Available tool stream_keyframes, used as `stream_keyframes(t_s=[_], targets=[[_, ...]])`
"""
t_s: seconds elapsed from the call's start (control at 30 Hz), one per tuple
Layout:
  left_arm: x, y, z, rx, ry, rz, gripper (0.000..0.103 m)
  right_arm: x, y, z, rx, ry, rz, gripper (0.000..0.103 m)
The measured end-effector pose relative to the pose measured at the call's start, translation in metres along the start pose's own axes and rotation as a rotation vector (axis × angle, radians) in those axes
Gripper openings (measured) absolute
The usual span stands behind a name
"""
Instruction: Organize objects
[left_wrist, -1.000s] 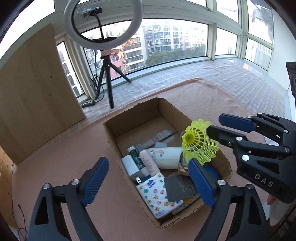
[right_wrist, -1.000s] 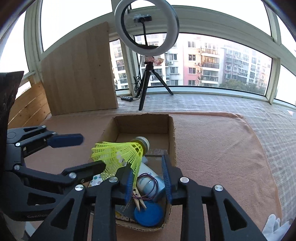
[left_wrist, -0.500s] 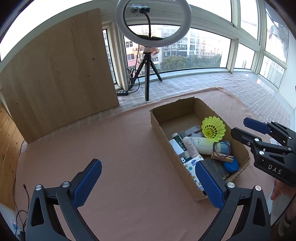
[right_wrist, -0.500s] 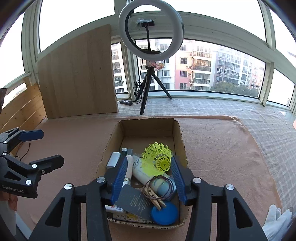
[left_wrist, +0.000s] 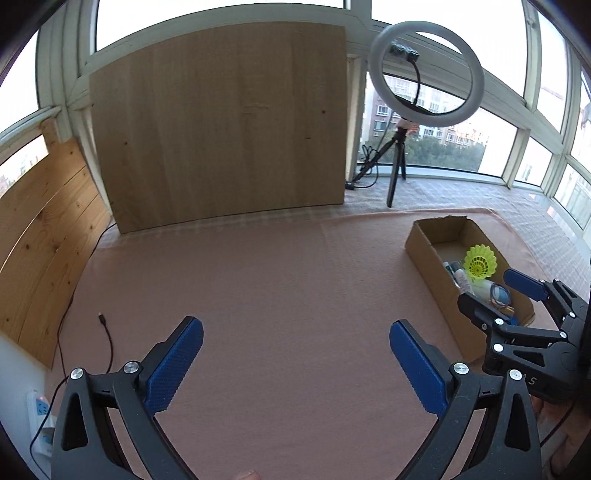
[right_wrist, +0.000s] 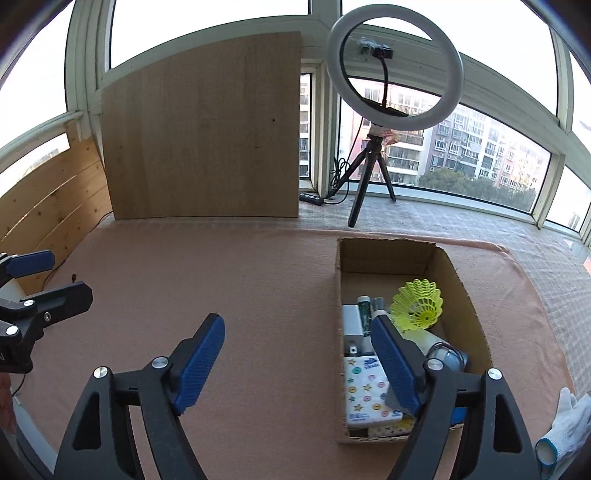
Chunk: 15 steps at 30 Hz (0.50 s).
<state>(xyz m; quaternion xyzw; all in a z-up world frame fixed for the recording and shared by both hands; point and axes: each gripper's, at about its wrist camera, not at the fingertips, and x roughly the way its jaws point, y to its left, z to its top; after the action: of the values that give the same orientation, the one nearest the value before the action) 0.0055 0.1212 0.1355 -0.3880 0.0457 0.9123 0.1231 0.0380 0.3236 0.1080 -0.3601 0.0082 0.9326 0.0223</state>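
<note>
A yellow plastic shuttlecock (right_wrist: 419, 304) (left_wrist: 479, 261) lies inside the open cardboard box (right_wrist: 467, 295) (left_wrist: 424, 254), on top of bottles, a patterned tissue pack (right_wrist: 364, 387) and other small items. My right gripper (right_wrist: 299, 358) hangs over the pink cloth left of the box. Its jaws are opening and nothing is between them. My left gripper (left_wrist: 295, 363) is open and empty, well left of the box over bare cloth. Each gripper shows at the edge of the other's view.
Pink cloth (left_wrist: 280, 280) covers the table. A wooden board (left_wrist: 221, 125) leans at the back, beside a ring light on a tripod (right_wrist: 393, 81). A cable (left_wrist: 107, 332) and a power strip (left_wrist: 38, 406) lie at the left edge. A white glove (right_wrist: 565, 428) lies right of the box.
The right gripper let the shuttlecock go into the box, opened wider and drew back to the left. The left gripper swung left, away from the box.
</note>
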Motion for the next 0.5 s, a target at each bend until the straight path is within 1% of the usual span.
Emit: stream_keyframes(t_s=[0.07, 0.17, 0.27, 0.37, 0.5], targets=[[-0.006, 0.025, -0.006, -0.037, -0.007, 0.014, 0.102, 0.005, 0.022, 0.005, 0.005, 0.031, 0.002, 0.082], [-0.012, 0.055, -0.013, -0.077, -0.012, 0.04, 0.102, 0.01, 0.05, 0.01, 0.014, 0.063, 0.036, 0.083], [-0.02, 0.082, -0.021, -0.104, -0.014, 0.068, 0.102, 0.009, 0.074, 0.013, -0.026, 0.074, 0.06, 0.083], [-0.026, 0.098, -0.025, -0.126, -0.019, 0.079, 0.102, 0.007, 0.094, 0.015, -0.076, 0.067, 0.071, 0.083], [-0.03, 0.106, -0.03, -0.138, -0.018, 0.094, 0.102, 0.008, 0.106, 0.016, -0.092, 0.073, 0.092, 0.083]])
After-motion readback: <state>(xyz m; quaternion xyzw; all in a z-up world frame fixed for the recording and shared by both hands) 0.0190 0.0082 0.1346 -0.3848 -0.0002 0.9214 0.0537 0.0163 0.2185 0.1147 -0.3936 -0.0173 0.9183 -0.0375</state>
